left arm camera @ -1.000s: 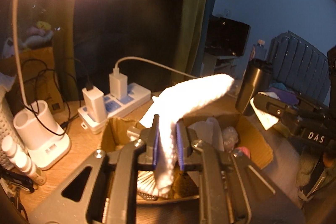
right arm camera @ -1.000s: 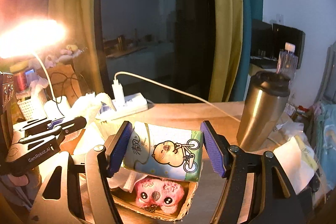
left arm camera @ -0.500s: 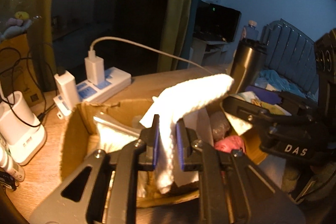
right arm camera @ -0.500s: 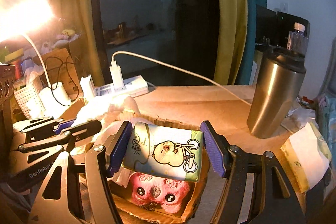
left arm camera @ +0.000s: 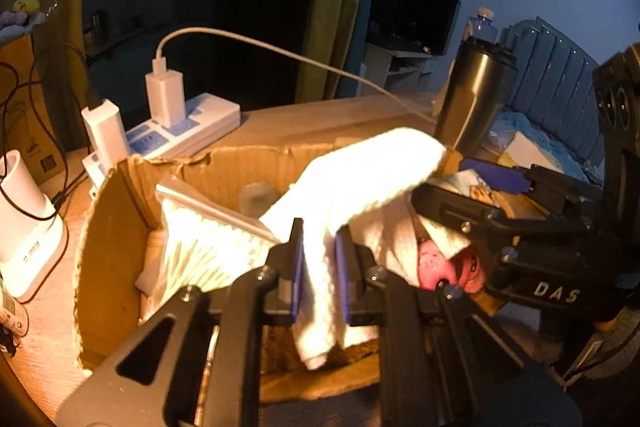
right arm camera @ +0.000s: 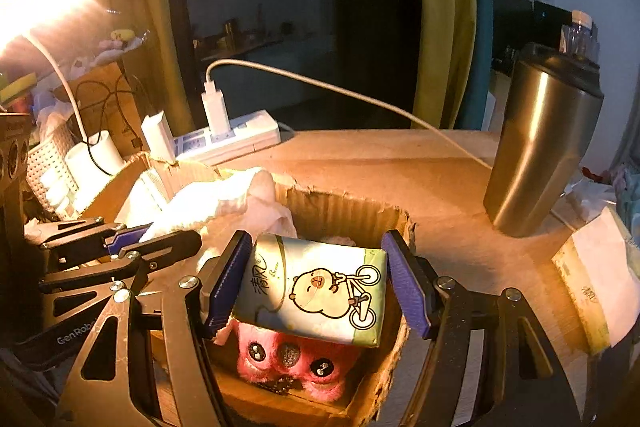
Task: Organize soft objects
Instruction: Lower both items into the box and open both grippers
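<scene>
My left gripper (left arm camera: 320, 267) is shut on a white towel (left arm camera: 352, 183), held over an open cardboard box (left arm camera: 108, 227). The towel also shows in the right wrist view (right arm camera: 216, 199). My right gripper (right arm camera: 316, 287) is shut on a green tissue pack (right arm camera: 316, 287) with a cartoon chick on a bicycle, held low over the box's right end (right arm camera: 340, 211). A pink plush toy (right arm camera: 288, 359) lies in the box under the pack; it shows in the left wrist view too (left arm camera: 432, 267). A packet (left arm camera: 200, 239) lies in the box's left part.
A white power strip (right arm camera: 232, 139) with chargers and a cable lies behind the box. A steel tumbler (right arm camera: 540, 143) stands on the right. Another tissue pack (right arm camera: 592, 283) lies at the far right. A white lamp base (left arm camera: 24, 223) stands on the left.
Both grippers have moved down and closer to the box with their loads. The towel now hangs inside the box rim, and the tissue pack sits just above the pink plush.
</scene>
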Demonstrator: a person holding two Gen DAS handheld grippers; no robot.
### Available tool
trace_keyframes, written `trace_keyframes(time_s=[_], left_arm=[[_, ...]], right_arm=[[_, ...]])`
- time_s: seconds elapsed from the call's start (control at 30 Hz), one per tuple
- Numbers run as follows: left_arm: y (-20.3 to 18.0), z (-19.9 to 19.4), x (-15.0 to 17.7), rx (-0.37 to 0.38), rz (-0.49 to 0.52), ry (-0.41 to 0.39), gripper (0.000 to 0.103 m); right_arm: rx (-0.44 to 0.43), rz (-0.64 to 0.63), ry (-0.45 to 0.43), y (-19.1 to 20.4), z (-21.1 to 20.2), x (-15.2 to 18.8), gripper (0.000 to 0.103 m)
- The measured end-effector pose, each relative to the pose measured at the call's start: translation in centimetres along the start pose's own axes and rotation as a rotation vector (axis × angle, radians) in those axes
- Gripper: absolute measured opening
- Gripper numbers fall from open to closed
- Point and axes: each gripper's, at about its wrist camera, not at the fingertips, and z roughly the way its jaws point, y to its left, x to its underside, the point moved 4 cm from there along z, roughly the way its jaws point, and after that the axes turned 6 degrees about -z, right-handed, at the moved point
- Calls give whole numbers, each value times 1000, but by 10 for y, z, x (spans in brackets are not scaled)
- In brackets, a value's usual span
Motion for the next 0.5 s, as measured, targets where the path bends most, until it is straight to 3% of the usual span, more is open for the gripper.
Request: trace_keyframes(time_s=[0.37, 0.5], left_arm=[[2, 8, 4, 6, -11, 54, 16], [3, 5, 3, 3, -16, 54, 21]], right_arm=[[-3, 7, 1, 0, 0, 0, 71], [-2, 5, -1, 1, -2, 0, 71]])
